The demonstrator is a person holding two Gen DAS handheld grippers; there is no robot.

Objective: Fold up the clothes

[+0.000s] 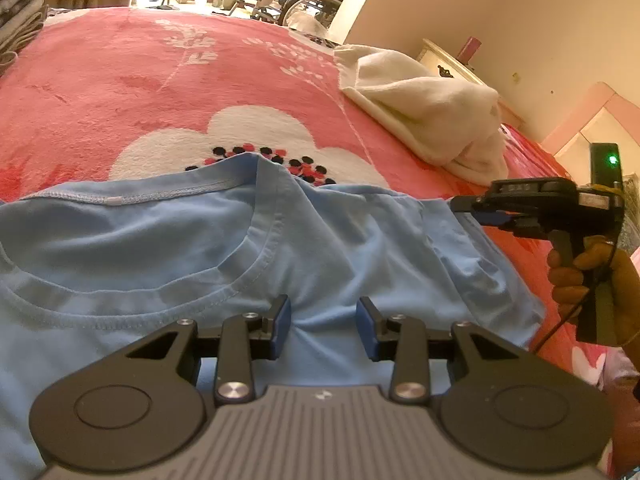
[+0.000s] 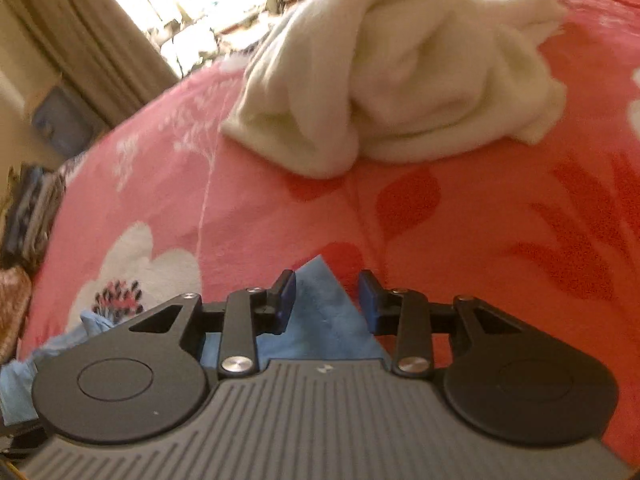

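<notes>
1. The blue T-shirt [image 1: 280,248] lies spread on the pink blanket [image 1: 120,80], neckline up; its far hem reaches the white flower pattern and its right sleeve ends near the blanket's right side.
2. The left gripper [image 1: 323,328] hangs over the shirt just below the collar, jaws partly apart, the pads clear of the cloth as far as the view shows; nothing is pinched between them.
3. The right gripper [image 2: 327,300], held by a hand [image 1: 580,280], sits at the tip of the right sleeve. Its jaws stand partly apart with a pointed blue corner of the shirt [image 2: 320,312] between the pads, seemingly not pressed; the picture is blurred, so contact is hard to judge.
4. Open room: a broad stretch of bare blanket beyond the shirt, toward the far edge of the bed.
5. A crumpled white garment [image 1: 432,108] lies on the blanket's right part, well apart from the shirt.
6. A stack of folded clothes [image 1: 20,16] sits at the far left edge, cut off by the frame.
7. Both gripper bodies hide the shirt's near part, and its left side runs out of view.
</notes>
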